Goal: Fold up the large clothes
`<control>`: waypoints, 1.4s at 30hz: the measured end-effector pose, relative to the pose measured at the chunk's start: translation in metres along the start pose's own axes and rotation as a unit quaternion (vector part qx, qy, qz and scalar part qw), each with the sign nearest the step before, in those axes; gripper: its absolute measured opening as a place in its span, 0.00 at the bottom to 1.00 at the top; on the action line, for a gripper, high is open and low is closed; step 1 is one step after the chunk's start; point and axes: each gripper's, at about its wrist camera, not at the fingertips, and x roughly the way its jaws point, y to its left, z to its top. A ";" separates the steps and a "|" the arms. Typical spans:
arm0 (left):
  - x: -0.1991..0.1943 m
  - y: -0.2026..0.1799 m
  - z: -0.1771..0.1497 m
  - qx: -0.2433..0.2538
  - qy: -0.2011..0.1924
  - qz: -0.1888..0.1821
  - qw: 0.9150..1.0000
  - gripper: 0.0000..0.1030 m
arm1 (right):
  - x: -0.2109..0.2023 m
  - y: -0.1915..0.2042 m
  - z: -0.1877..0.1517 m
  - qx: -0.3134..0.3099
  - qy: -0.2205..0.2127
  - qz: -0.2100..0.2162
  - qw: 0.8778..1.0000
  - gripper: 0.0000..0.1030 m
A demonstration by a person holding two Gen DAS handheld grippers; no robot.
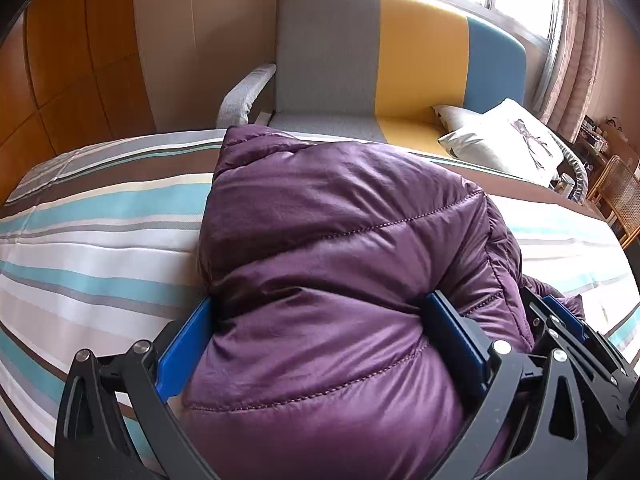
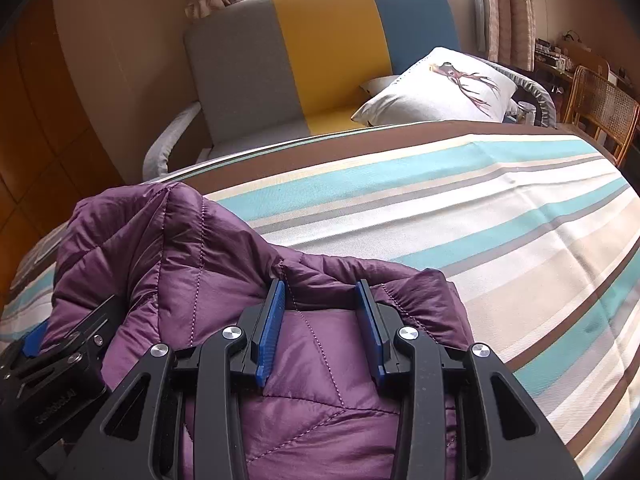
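The puffy purple jacket lies bunched on the striped bed. The left gripper squeezes a fat bunch of jacket between its blue pads. Just beside it, the right gripper pinches a smaller fold. Behind the bed stands a sofa with a white pillow.

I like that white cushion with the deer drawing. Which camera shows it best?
The right wrist view: the cushion leans on the sofa with its antlered deer print facing the camera, nearly whole. In the left wrist view the cushion sits squeezed toward the edge, its print foreshortened and harder to read.
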 end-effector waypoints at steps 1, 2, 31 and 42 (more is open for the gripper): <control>-0.001 0.001 0.000 0.000 0.000 0.001 1.000 0.98 | 0.001 0.000 0.000 -0.001 -0.001 -0.001 1.000 0.36; -0.003 0.002 0.000 0.000 -0.001 0.000 1.000 0.98 | 0.000 -0.001 0.000 -0.001 -0.002 -0.001 1.000 0.36; -0.085 0.057 -0.044 0.008 -0.038 -0.111 0.993 0.98 | -0.088 -0.026 -0.014 0.021 -0.054 0.057 0.997 0.74; -0.092 0.110 -0.069 -0.048 -0.001 -0.171 0.984 0.98 | -0.124 -0.070 -0.065 0.117 -0.004 0.080 0.990 0.75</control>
